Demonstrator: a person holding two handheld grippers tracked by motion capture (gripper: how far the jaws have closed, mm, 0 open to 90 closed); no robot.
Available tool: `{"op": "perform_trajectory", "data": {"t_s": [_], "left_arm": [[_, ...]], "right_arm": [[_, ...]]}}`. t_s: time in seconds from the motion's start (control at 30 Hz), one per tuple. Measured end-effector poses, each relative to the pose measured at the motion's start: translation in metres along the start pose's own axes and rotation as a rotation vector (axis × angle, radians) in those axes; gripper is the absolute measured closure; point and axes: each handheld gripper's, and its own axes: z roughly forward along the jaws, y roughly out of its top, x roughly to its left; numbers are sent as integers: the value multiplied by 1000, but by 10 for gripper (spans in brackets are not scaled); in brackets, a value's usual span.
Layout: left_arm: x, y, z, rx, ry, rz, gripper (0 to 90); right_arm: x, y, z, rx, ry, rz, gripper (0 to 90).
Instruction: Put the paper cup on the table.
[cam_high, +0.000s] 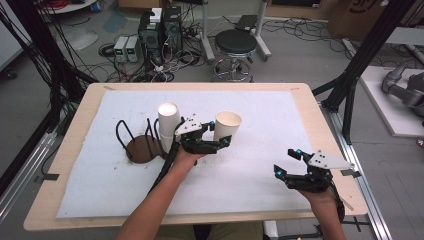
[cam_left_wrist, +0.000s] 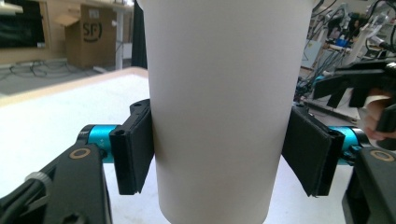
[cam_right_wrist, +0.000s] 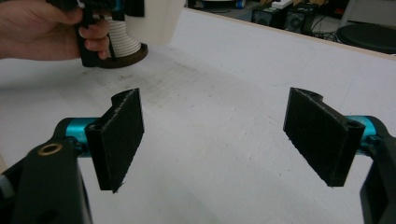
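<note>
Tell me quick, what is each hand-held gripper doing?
Left hand-held gripper: closed on the white paper cup.
Right hand-held gripper: open, holding nothing.

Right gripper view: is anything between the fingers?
No. The right gripper has its fingers spread wide, with bare white table cover between them.

The paper cup (cam_high: 227, 128) is showing plain cream-white; the cup holder's base (cam_high: 144, 149) is showing dark brown; the counter (cam_high: 70, 150) is showing pale wood under a white mat (cam_high: 260, 150).
</note>
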Motion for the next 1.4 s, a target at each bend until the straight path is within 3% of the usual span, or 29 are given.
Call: {"op": "perform_trajectory", "data": {"t_s": [0.13, 0.37, 0.53, 0.6, 0.63, 0.67, 0.7, 0.77, 0.8, 0.83, 1.07, 1.17, 1.33, 1.4], "left_arm": [[6, -11, 9, 37, 28, -10, 312], [8, -20, 24, 43, 34, -11, 315], [10, -26, 31, 92, 44, -5, 314], [8, -23, 36, 131, 51, 9, 314], [6, -22, 41, 195, 70, 31, 314], [6, -22, 41, 195, 70, 31, 314], [3, -22, 46, 255, 89, 51, 313], [0, -22, 50, 298, 114, 62, 313], [0, -22, 50, 298, 114, 62, 313], [-3, -22, 51, 332, 121, 87, 313], [-6, -19, 44, 371, 144, 86, 312], [-11, -20, 37, 398, 159, 117, 313], [-11, -24, 29, 398, 161, 90, 313], [-11, -24, 28, 406, 160, 97, 311]], "right_arm": [[-1, 0, -1, -1, 4, 2, 207], [0, 0, 0, -5, 9, 0, 207], [0, 0, 0, -2, 11, 6, 207], [0, 0, 0, -2, 13, 5, 207], [0, 0, 1, -2, 14, 6, 207], [0, 0, 1, 0, 15, 3, 207], [0, 0, 1, -1, 15, 0, 207], [0, 0, 1, -3, 14, 1, 207], [0, 1, 0, -3, 13, -2, 207], [0, 0, 0, -3, 12, 1, 207], [1, 0, -1, 2, 15, 3, 207], [1, 1, 0, 0, 12, 1, 207], [2, 1, 1, 5, 15, -3, 207], [3, 1, 2, 8, 18, 0, 207]]}}
